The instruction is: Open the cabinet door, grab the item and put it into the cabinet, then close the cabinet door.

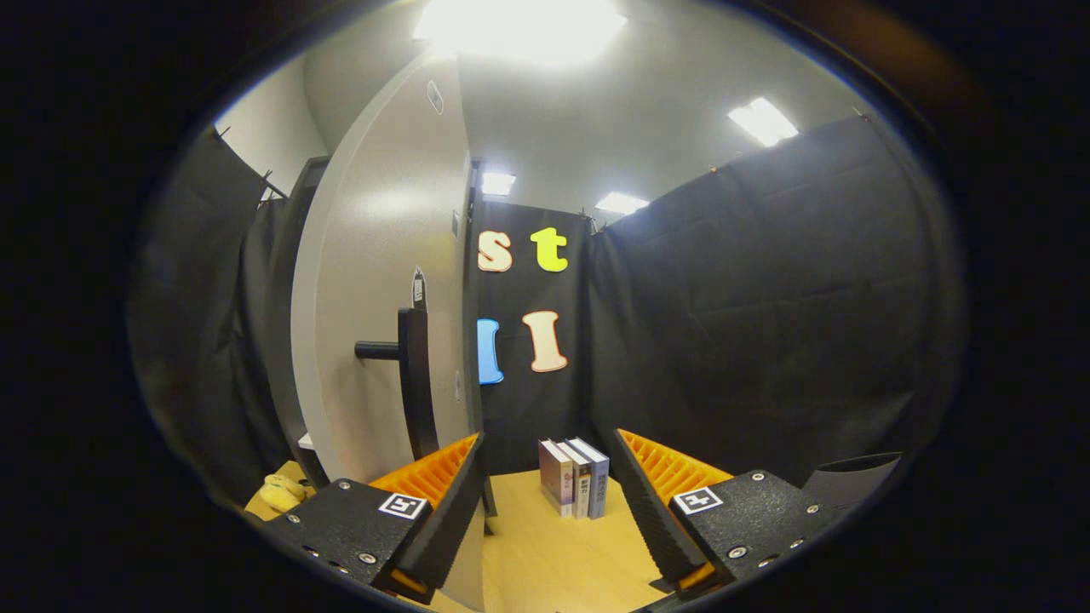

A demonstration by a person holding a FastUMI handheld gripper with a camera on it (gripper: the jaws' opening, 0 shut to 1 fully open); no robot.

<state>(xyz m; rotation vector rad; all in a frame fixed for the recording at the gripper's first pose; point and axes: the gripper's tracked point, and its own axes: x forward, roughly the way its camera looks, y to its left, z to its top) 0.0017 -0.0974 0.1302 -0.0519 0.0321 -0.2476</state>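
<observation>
The gripper (545,502) hangs with its fingers spread wide, nothing between them, pointing across the wooden table (545,562). Straight ahead, beyond the fingertips, three books (575,477) stand upright in a row against the black curtain (766,323). Just beside the left finger stands the cabinet door (375,323), swung out edge-on, its black handle (409,375) sticking out sideways. Which item goes in is a guess: the books look likely, though a small yellow thing (283,491) lies on the table past the door's far side.

The risk, I'd say, is that door. The left finger is so near its edge that a careless push forward could knock it. The books stand loose, so a nudge may topple them. The cabinet's inside is hidden behind the door, and the yellow thing is too small to identify.
</observation>
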